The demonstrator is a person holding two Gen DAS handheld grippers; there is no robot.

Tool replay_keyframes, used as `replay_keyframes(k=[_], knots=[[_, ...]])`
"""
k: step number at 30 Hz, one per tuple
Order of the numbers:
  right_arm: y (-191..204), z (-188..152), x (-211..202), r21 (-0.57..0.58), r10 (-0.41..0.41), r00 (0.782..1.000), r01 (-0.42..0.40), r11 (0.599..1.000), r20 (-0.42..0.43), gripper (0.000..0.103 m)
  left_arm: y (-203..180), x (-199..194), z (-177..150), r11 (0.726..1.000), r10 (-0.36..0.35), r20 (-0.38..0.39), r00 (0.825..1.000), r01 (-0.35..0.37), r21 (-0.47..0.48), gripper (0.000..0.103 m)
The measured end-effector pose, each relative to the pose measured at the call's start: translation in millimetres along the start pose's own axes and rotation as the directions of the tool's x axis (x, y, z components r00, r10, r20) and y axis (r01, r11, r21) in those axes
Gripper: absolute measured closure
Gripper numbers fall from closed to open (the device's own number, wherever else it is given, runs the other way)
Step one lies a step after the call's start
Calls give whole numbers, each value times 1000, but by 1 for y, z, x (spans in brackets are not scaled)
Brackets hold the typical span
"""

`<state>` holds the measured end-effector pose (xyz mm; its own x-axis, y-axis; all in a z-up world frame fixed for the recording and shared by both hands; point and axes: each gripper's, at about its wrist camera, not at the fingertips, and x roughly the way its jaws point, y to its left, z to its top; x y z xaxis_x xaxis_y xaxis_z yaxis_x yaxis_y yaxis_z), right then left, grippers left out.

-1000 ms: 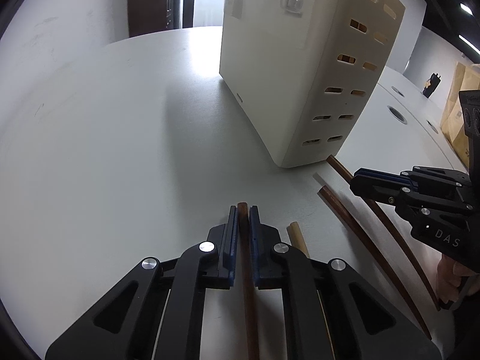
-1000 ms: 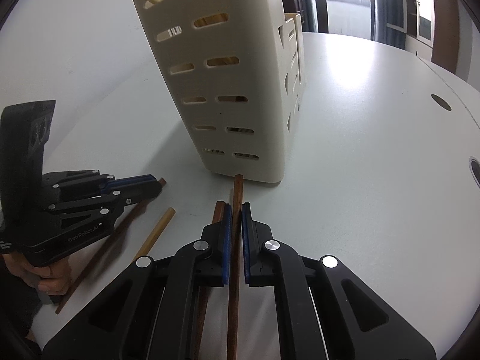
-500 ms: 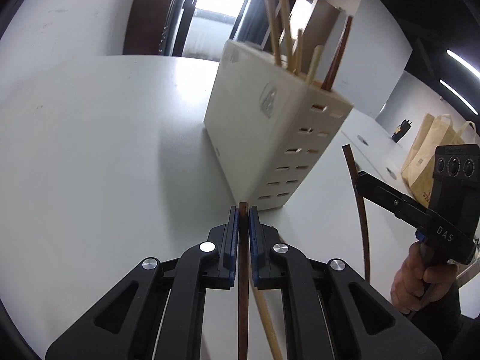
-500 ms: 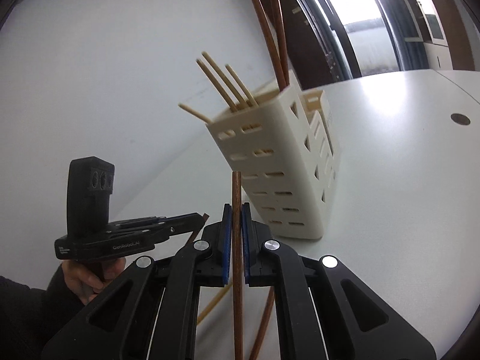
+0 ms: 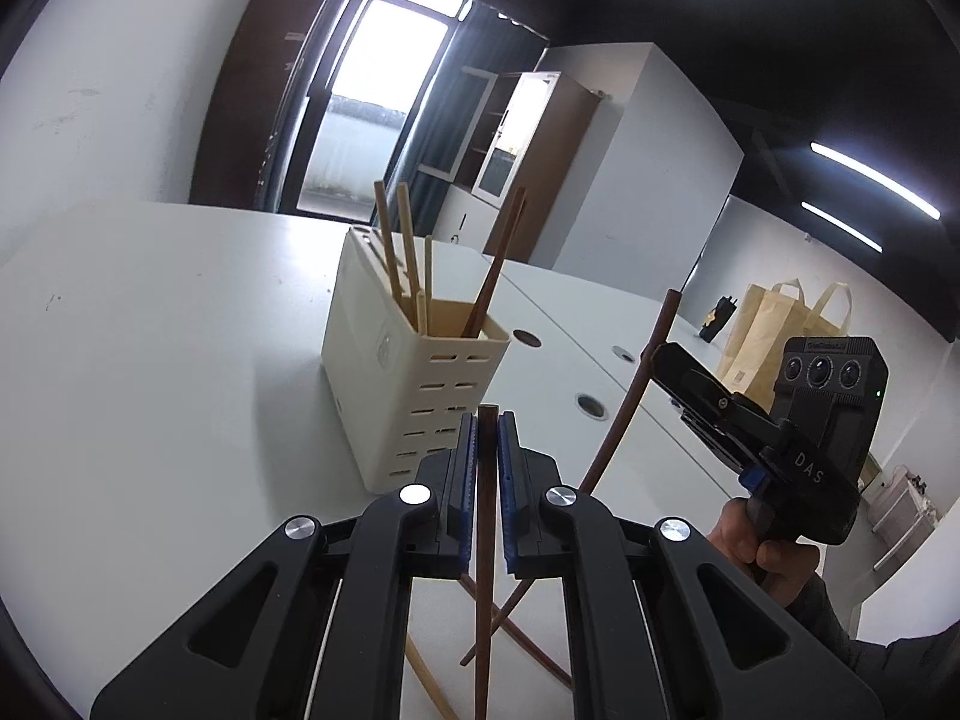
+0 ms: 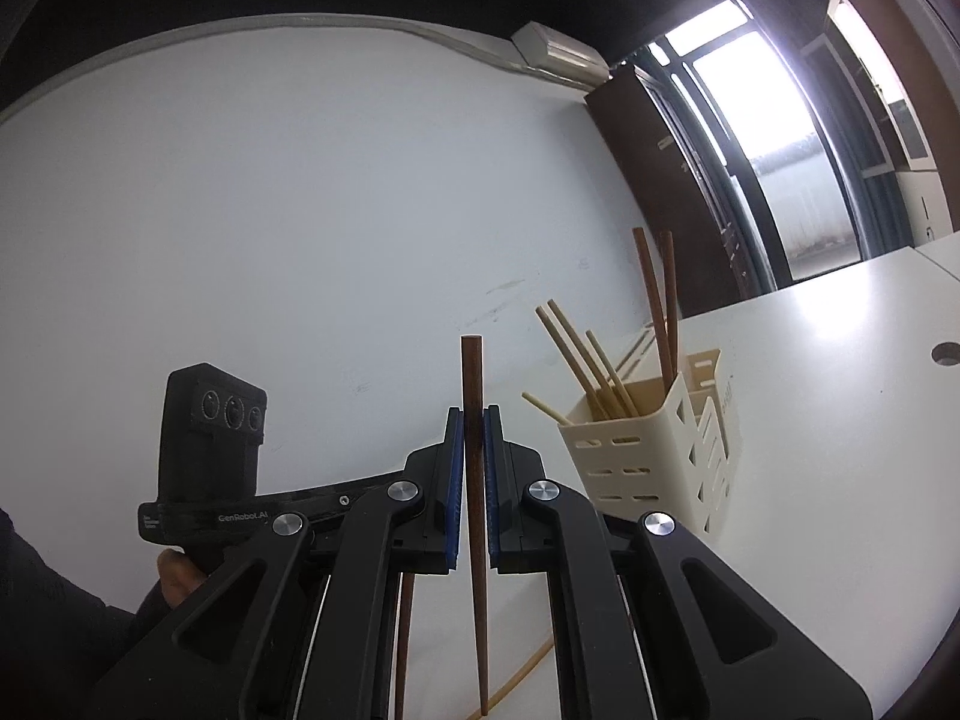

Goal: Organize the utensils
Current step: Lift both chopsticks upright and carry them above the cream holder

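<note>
My left gripper [image 5: 487, 420] is shut on a dark brown chopstick [image 5: 485, 588], held upright above the white table [image 5: 150, 360]. My right gripper [image 6: 472, 420] is shut on another dark brown chopstick [image 6: 474, 480], also upright; it shows in the left wrist view [image 5: 645, 372]. The cream slotted utensil holder [image 5: 414, 384] stands ahead of the left gripper and right of the right gripper [image 6: 654, 450]. It holds several light bamboo chopsticks [image 5: 399, 252] and two dark ones [image 6: 660, 306]. Loose chopsticks [image 5: 528, 642] lie on the table below.
A white wall [image 6: 270, 210] is behind the table. Round cable holes [image 5: 591, 407] are in the tabletop. Brown paper bags [image 5: 774, 324] stand at the far right. A light chopstick [image 6: 522, 672] lies on the table under the right gripper.
Both grippers have risen from the table with their chopsticks and tilted up. The holder now looks lower and farther, with its open top in view.
</note>
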<state>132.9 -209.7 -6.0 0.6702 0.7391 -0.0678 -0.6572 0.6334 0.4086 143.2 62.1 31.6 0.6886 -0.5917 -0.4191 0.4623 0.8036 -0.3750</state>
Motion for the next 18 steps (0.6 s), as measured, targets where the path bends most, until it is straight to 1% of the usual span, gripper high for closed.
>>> replay_keyframes(k=[6,11,18], knots=[[1,16,-6,-24,-27,999,28,999,37,96,-12,-18,17,1000,-10,43,999,8,25,97],[8,39,-13,-69,-52,996,57,996,78,96,-28,-33,42,997,0,93,996,-7,73,97],[14,77,-6,-136,-88,988,105,985,126,96,-46,-46,86,993,6,156,988,-24,117,97]])
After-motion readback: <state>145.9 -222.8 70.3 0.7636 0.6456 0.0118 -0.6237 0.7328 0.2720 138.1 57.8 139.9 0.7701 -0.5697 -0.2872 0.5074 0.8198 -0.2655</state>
